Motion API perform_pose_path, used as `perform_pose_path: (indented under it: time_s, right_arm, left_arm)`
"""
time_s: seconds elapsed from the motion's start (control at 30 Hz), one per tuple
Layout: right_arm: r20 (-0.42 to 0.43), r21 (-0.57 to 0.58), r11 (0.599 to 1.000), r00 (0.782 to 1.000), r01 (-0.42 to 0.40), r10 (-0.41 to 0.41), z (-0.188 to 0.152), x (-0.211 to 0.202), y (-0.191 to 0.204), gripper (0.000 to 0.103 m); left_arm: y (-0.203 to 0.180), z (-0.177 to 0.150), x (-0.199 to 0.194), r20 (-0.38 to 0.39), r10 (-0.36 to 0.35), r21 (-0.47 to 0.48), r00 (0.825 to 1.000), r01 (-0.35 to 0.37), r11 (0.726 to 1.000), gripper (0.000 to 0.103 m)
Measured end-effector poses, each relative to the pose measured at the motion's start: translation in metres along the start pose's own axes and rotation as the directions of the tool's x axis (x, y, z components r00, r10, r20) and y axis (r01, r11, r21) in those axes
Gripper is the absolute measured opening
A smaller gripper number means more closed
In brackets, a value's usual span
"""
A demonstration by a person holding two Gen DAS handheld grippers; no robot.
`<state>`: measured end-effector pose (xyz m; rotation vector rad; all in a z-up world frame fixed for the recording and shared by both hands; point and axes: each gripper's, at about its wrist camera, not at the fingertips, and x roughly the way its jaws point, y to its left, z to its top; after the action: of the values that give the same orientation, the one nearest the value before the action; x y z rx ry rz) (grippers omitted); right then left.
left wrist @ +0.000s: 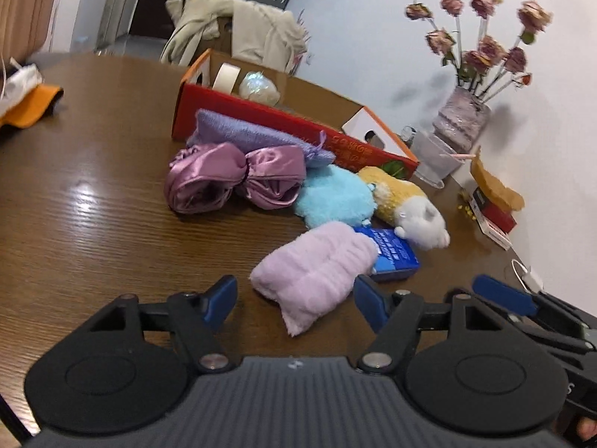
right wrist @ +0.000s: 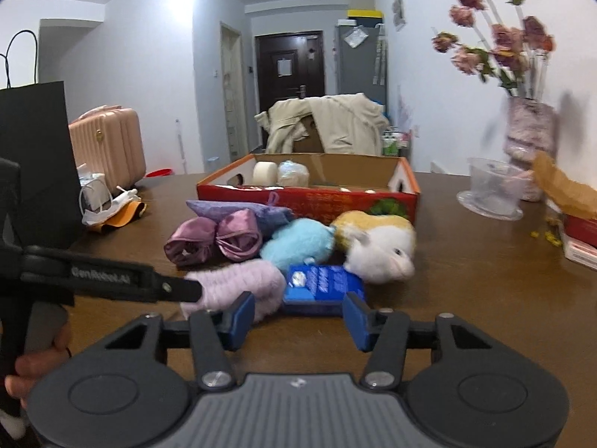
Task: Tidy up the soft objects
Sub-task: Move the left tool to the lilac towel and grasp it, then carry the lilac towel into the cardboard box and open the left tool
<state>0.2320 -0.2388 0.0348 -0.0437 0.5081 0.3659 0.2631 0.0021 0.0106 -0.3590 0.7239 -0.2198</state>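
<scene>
Both sets of jaws are spread, empty; the pink cloth at lower centre could be dragged along the table, the blue packet being touched.

Soft cloth on glossy wood.
Satin bow shines; pink towel and blue plush look fluffy and matt; table is grained, glossy wood.
</scene>
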Motion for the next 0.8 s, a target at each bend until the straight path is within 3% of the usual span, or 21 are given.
perform_pose_path:
  time_s: [0.07, 0.17, 0.2, 0.33, 0.4, 0.43, 0.47, 0.5, 0.6, 0.8]
  right_arm:
    - [-0.005, 0.001, 1.0, 1.0, -0.028, 0.028, 0.009, 0.017, 0.0, 0.051]
    - [-0.028, -0.003, 0.997, 0.997, -0.076, 0.076, 0.022, 0.05, 0.001, 0.045]
    - [-0.037, -0.005, 0.996, 0.995, -0.091, 0.09, 0.025, 0.06, 0.003, 0.043]
    - [-0.087, 0.021, 0.988, 0.985, -0.151, 0.152, 0.029, 0.09, 0.01, 0.041]
    - [-0.119, 0.058, 0.983, 0.977, -0.172, 0.178, 0.025, 0.101, 0.014, 0.041]
    - [-0.126, 0.073, 0.981, 0.974, -0.179, 0.187, 0.022, 0.105, 0.016, 0.04]
    - [-0.133, 0.093, 0.977, 0.97, -0.193, 0.204, 0.019, 0.109, 0.017, 0.039]
    - [-0.138, 0.113, 0.973, 0.967, -0.201, 0.216, 0.018, 0.111, 0.017, 0.036]
    - [-0.139, 0.138, 0.968, 0.963, -0.21, 0.229, 0.018, 0.113, 0.017, 0.027]
    - [-0.093, 0.121, 0.969, 0.969, -0.216, 0.228, 0.027, 0.084, 0.03, 0.024]
  left_arm:
    - [0.005, 0.002, 0.009, -0.016, -0.007, -0.029, 1.0, 0.007, 1.0, 0.067]
    - [0.016, 0.006, 0.023, -0.055, -0.054, -0.081, 0.997, 0.049, 0.995, 0.035]
    - [0.02, 0.007, 0.024, -0.055, -0.064, -0.092, 0.996, 0.059, 0.994, 0.029]
    - [0.034, 0.018, 0.018, -0.02, -0.056, -0.07, 0.998, 0.054, 0.996, 0.031]
    - [0.04, 0.023, 0.02, -0.016, -0.062, -0.071, 0.998, 0.061, 0.996, 0.044]
    - [0.042, 0.025, 0.022, -0.018, -0.06, -0.067, 0.998, 0.059, 0.996, 0.045]
    - [0.043, 0.027, 0.025, -0.025, -0.055, -0.067, 0.998, 0.053, 0.996, 0.044]
    - [0.045, 0.028, 0.028, -0.035, -0.054, -0.07, 0.998, 0.051, 0.996, 0.035]
    - [0.047, 0.029, 0.028, -0.041, -0.074, -0.076, 0.996, 0.071, 0.995, 0.023]
    - [0.035, 0.033, -0.009, 0.023, -0.071, -0.004, 0.997, 0.071, 0.997, 0.022]
